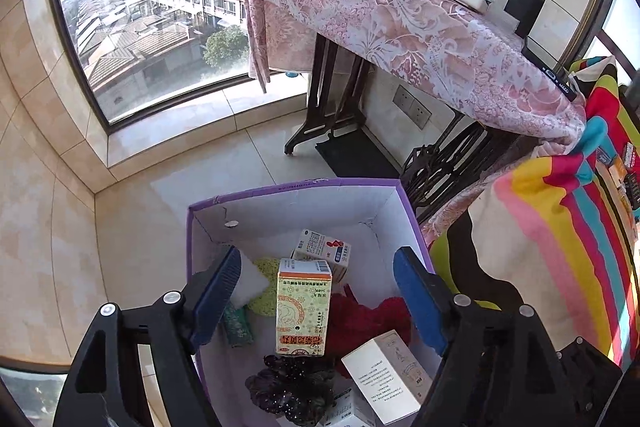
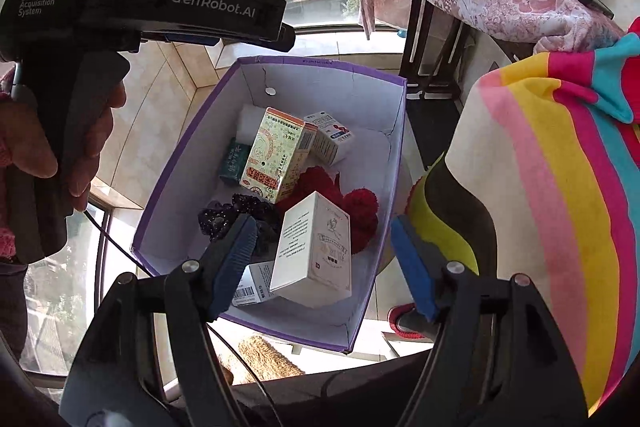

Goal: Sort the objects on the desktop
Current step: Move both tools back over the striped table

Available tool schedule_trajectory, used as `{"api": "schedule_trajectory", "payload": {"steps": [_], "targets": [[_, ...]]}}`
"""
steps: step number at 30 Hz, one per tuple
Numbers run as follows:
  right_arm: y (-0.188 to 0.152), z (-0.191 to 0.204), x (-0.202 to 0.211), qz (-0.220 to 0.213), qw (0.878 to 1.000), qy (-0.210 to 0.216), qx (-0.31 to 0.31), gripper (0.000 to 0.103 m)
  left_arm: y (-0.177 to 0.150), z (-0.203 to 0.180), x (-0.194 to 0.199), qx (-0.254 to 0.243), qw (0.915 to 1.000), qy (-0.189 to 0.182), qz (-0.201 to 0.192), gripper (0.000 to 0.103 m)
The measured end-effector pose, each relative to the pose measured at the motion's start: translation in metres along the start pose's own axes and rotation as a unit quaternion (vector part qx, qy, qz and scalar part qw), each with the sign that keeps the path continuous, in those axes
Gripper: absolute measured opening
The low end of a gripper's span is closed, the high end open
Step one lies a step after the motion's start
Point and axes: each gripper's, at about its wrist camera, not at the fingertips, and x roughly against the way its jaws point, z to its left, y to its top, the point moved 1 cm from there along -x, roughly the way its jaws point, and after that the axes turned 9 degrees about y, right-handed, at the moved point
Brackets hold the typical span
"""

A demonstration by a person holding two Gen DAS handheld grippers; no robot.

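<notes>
Both my grippers hang above the purple cardboard box [image 1: 294,187], which has white inner walls and straight, slightly worn edges. My left gripper [image 1: 316,297] has its blue ribbed pads spread wide, and nothing is pinched between them. My right gripper [image 2: 324,269] is also spread wide and empty.

Inside the box the sorted things lie in a loose pile. A tall cream medicine carton [image 1: 303,307] with orange bands stands tilted near the middle, leaning against a smaller white carton [image 1: 324,249] behind it. A plain white carton [image 2: 314,251] with fine print rests at the near side, partly over another small white box [image 2: 256,283]. Around them I see a soft red fluffy piece [image 2: 360,211], a dark shiny scrunchie [image 1: 290,389], a white foam block [image 1: 252,279], a yellow-green knitted pad [image 1: 266,287] and a small green packet [image 1: 238,327].

At my right hangs a striped cloth [image 2: 560,195] in bright colours.
</notes>
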Motion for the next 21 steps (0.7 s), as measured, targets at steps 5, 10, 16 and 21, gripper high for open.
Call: {"api": "schedule_trajectory", "payload": {"steps": [5, 10, 16, 21], "targets": [[-0.008, -0.036, 0.038, -0.041, 0.998, -0.022, -0.048, 0.073, 0.002, -0.039, 0.008, -0.02, 0.9992, -0.035, 0.003, 0.08], [-0.029, -0.086, 0.095, -0.096, 0.987, -0.064, -0.11, 0.079, 0.009, -0.113, 0.027, -0.092, 0.9914, -0.093, -0.005, 0.08], [-0.083, -0.17, 0.18, -0.176, 0.954, -0.101, -0.223, 0.081, 0.021, -0.233, 0.076, -0.216, 0.9577, -0.18, -0.061, 0.083], [-0.12, -0.26, 0.23, -0.189, 0.92, -0.191, -0.284, 0.082, 0.035, -0.352, 0.088, -0.354, 0.899, -0.223, -0.128, 0.086]]}}
